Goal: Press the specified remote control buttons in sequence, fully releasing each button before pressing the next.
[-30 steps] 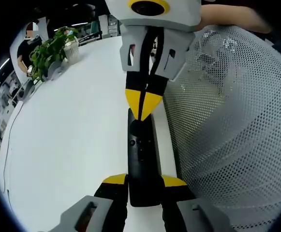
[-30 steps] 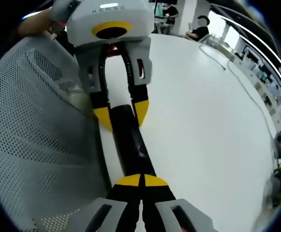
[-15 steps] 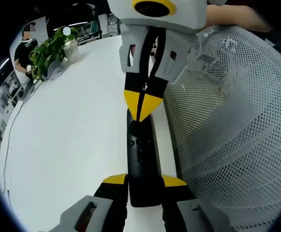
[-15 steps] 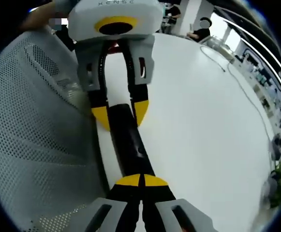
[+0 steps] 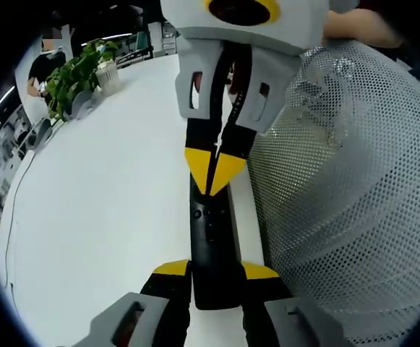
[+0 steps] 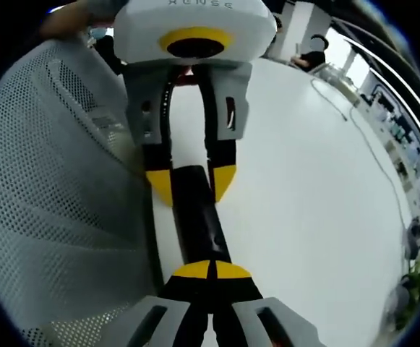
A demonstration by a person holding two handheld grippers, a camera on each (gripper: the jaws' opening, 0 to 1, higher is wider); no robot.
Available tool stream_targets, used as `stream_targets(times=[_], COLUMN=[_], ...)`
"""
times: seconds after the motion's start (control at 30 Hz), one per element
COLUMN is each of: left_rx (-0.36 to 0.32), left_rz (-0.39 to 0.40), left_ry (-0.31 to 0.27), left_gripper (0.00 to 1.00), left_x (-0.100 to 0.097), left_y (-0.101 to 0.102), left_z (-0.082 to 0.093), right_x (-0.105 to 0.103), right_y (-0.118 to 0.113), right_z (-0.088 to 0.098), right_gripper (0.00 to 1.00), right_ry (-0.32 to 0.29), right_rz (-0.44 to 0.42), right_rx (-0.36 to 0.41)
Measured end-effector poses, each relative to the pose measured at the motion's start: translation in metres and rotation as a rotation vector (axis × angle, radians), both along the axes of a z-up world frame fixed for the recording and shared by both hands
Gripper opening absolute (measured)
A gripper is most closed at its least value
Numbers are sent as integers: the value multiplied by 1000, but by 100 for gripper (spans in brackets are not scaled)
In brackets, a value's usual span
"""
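Observation:
A black remote control point(image 5: 211, 238) lies lengthwise on the white table point(image 5: 108, 202). My left gripper point(image 5: 217, 271) is shut on its near end, one yellow-tipped finger on each side. My right gripper point(image 5: 213, 172) comes in from the top of the left gripper view, shut, with its joined yellow tips resting on the remote's far upper face. In the right gripper view the same remote point(image 6: 197, 220) runs up from my shut right gripper point(image 6: 210, 271) to the left gripper point(image 6: 191, 184), which clasps the far end.
A white mesh surface point(image 5: 347, 188) bulges right beside the remote along the table edge, and appears as mesh point(image 6: 58, 202) in the right gripper view. A potted plant point(image 5: 76, 72) stands at the far corner. A thin cable point(image 6: 372, 148) crosses the table. People sit far off.
The right gripper's shut tips have slid a little along the remote towards the left gripper, so the two grippers stand closer. The left gripper keeps its hold on the remote.

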State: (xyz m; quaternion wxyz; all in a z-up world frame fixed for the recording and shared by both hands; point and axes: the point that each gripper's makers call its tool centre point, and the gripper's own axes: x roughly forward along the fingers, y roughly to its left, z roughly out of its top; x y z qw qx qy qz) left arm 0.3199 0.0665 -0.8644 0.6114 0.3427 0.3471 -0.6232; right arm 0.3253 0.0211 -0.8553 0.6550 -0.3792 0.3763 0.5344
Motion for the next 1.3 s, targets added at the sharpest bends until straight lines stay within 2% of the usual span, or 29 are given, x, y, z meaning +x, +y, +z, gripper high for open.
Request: stream_targets(times=[0.33,0.53,0.7,0.9,1.3], left_rx=[17,5,4,8,15], left_rz=[-9,2,2,2,-3], left_ry=[2,6,5,6,5], left_gripper=[26,26,26,26,26], left_x=[1,1,1,0,0], left_y=[0,0,0,0,0], left_z=[0,0,0,0,0], right_x=[2,2,7,-1,0], right_y=[0,0,13,12,13], right_z=[-1,2,15,2,1], right_gripper=[0,0,0,0,0], right_ry=[1,38,5,22,13], right_rz=[-12,-33,-30,10,6], right_rx=[9,51,126,69,76])
